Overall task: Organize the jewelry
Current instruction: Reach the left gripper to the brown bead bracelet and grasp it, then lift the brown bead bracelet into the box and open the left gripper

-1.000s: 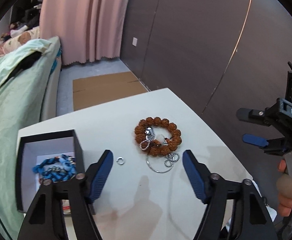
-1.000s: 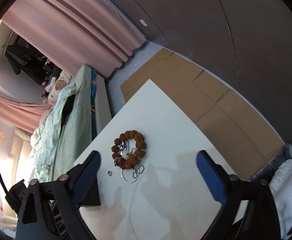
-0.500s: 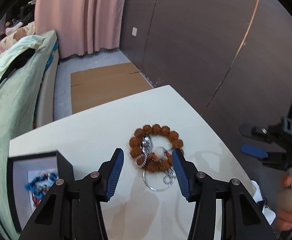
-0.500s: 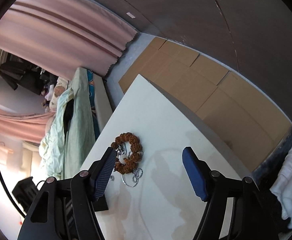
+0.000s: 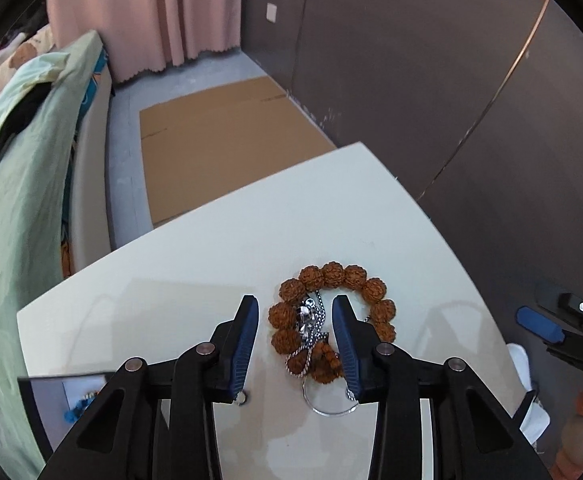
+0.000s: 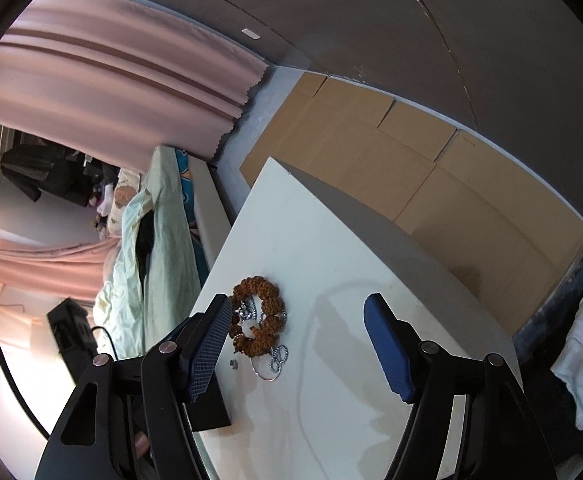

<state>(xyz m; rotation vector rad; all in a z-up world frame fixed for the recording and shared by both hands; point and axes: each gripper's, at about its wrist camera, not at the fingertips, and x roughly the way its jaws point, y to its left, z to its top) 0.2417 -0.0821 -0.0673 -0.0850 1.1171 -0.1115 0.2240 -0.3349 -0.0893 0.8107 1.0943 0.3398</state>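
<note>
A brown bead bracelet [image 5: 355,276] lies on the white table [image 5: 195,264], with a silver chain and pendant [image 5: 311,320] heaped on it and a thin silver hoop [image 5: 327,410] at its near side. My left gripper [image 5: 295,344] is low over the pile, partly open, its fingers either side of the chain and bracelet's left part. A small silver ring [image 5: 242,398] lies by the left finger. The black jewelry box [image 5: 35,404] with blue beads sits at lower left. My right gripper [image 6: 295,344] is open and empty above the table, right of the bracelet [image 6: 257,312].
A bed with a green quilt [image 5: 15,184] runs along the table's left side. Flat cardboard [image 5: 227,136] lies on the floor beyond the far edge. Dark wall panels stand to the right. The right gripper's blue finger [image 5: 539,324] shows at the right edge.
My left gripper has moved forward and down onto the bracelet pile and its jaws have narrowed around it. The right gripper's jaws have narrowed a little and it has tilted.
</note>
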